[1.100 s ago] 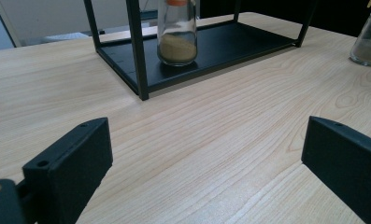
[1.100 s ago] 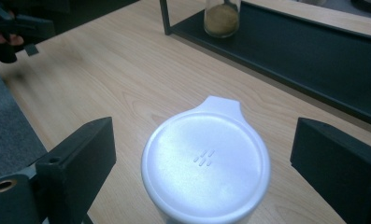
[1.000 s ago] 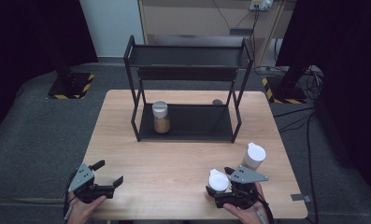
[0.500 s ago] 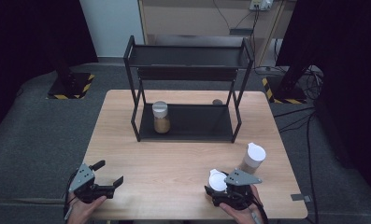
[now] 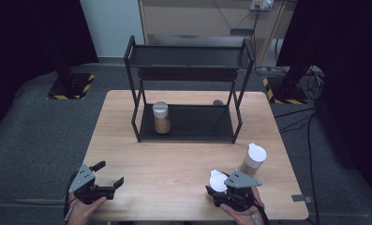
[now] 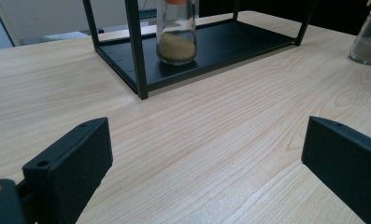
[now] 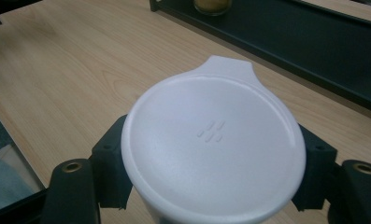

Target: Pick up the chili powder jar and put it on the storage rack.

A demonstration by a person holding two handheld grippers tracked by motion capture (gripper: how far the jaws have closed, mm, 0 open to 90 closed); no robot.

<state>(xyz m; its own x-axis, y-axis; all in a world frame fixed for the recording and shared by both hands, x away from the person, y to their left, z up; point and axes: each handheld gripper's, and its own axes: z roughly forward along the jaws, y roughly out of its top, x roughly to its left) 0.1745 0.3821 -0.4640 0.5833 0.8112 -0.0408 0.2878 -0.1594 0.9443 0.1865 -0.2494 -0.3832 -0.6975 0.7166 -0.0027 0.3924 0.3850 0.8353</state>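
Here the step in hand reads as the grasp of a white-lidded jar (image 5: 217, 181), which stands near the table's (image 5: 183, 161) front edge, toward the front right corner; the right gripper (image 5: 223, 190) has just been closing, and in the right gripper view its jaws sit hard against the jar on both sides below the white lid (image 7: 213, 151), so the jar is clamped between them; jar appears upright, base hidden. Left gripper (image 5: 109, 174) rests near the front left corner, jaws spread wide with only bare wood between them; it holds nothing and touches nothing. A second white-lidded jar (image 5: 253, 159) stands just beside the gripped one, toward the right edge; a third jar (image 5: 161, 118), part full of tan powder, stands on the lower tier of the black rack (image 5: 188, 123) at the table's back edge, left portion of that tier. Judgement: next move is likely a lift and carry toward the rack; this calls for a straight rise that clears the neighbouring jar, then a level approach under the rack's upper shelf; risk is a clipped lid on the frame.
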